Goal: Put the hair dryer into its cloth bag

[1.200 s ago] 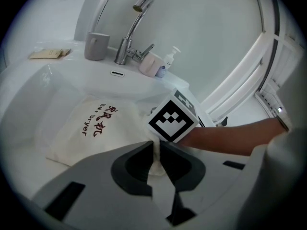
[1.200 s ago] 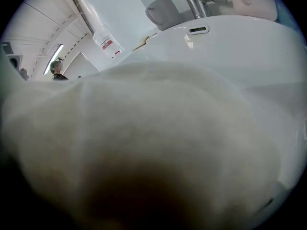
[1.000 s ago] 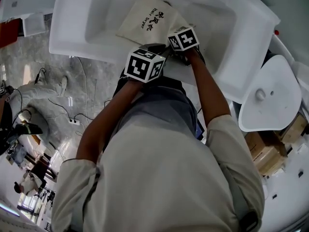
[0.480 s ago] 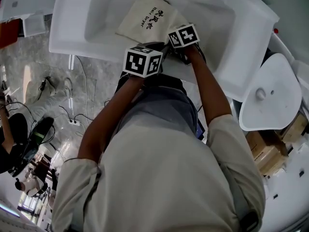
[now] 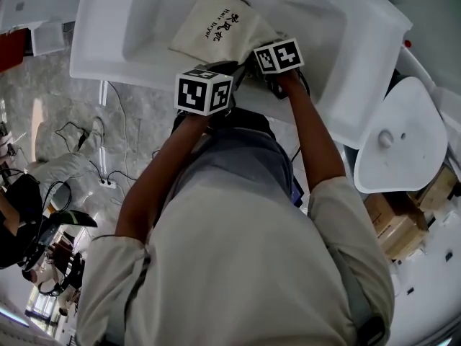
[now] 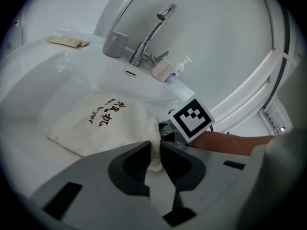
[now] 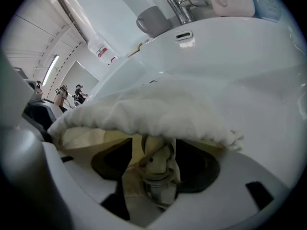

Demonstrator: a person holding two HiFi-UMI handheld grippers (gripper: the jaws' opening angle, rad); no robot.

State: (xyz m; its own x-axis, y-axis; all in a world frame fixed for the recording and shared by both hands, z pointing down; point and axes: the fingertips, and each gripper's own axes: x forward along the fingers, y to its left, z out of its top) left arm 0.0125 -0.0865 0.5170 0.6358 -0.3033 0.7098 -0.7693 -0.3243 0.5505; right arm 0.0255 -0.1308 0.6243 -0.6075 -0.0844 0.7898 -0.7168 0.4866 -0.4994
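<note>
A cream cloth bag (image 5: 215, 26) with red and black print lies in the white sink (image 5: 122, 45). My left gripper (image 6: 154, 150) is shut on the bag's gathered rim, the cloth pinched between its dark pads. My right gripper (image 7: 154, 145) is at the bag's mouth (image 7: 153, 111), and its jaws have just been opening. They stand wide apart. The hair dryer's pale handle end (image 7: 156, 169), with its cord collar, sticks out of the bag between them, and the pads do not press on it. The rest of the dryer is hidden inside the bag.
A chrome faucet (image 6: 151, 42), a grey cup (image 6: 115, 43) and a soap bottle (image 6: 175, 70) stand on the sink's back ledge. A white toilet lid (image 5: 400, 139) and cardboard boxes (image 5: 403, 218) lie to the right. The person's body fills the lower head view.
The right gripper's cube has shifted slightly up and right in the head view. The left cube has rolled a little in place. The bag lies where it did.
</note>
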